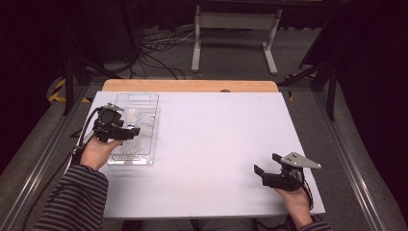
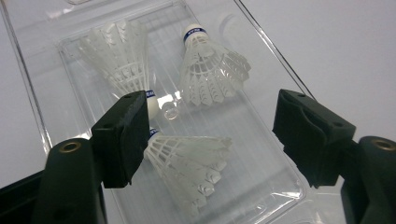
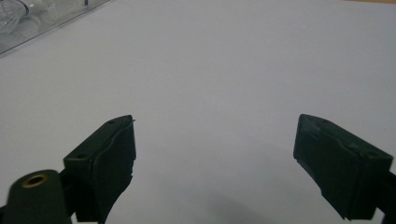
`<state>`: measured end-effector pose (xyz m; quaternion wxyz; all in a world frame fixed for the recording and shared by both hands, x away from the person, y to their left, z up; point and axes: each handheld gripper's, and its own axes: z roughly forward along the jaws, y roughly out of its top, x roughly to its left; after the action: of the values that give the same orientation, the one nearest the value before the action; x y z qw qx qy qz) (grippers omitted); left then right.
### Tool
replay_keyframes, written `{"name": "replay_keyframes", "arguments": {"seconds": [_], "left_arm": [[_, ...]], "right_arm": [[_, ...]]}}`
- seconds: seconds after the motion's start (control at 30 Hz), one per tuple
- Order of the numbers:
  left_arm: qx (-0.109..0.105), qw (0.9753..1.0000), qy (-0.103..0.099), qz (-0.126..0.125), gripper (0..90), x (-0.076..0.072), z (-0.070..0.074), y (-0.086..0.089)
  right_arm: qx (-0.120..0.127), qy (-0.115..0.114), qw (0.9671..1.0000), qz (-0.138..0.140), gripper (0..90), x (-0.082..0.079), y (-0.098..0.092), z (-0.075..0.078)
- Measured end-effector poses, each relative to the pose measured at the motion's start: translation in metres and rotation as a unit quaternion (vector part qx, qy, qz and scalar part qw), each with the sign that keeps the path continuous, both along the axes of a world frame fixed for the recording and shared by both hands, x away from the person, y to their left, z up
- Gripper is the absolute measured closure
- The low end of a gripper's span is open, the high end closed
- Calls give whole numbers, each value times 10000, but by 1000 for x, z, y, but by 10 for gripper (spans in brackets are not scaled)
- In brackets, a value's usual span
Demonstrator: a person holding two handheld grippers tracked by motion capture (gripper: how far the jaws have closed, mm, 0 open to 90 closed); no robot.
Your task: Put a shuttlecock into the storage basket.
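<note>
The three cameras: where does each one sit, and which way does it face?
High view: above the person's side, facing forward and down on the table; forearms, hands, left tongs, right tongs.
Left gripper view: on the left tongs, facing three shuttlecocks in a clear tray.
Right gripper view: on the right tongs, facing bare table.
All views share the tray.

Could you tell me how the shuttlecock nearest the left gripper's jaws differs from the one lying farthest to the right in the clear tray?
In the left gripper view, the near white feathered shuttlecock lies between the open jaws of the left gripper, its cork partly hidden behind one jaw. The far white shuttlecock lies beyond them, its blue-banded cork fully visible and pointing away. Both rest on their sides in the clear plastic tray, untouched.
</note>
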<state>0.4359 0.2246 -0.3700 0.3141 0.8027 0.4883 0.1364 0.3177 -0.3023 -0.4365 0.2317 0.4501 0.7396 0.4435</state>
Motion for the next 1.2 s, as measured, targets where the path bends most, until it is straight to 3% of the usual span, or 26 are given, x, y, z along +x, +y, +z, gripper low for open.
{"name": "replay_keyframes", "arguments": {"seconds": [0.23, 1.2], "left_arm": [[-15, 10000, 64, -32, 291, -4, -1, 0], [-117, 9998, -157, -98, 280, -27, -2, 6]], "right_arm": [[12, 13, 10000, 8, 138, 0, 0, 0], [14, 5, 10000, 13, 138, 0, 0, 0]]}}
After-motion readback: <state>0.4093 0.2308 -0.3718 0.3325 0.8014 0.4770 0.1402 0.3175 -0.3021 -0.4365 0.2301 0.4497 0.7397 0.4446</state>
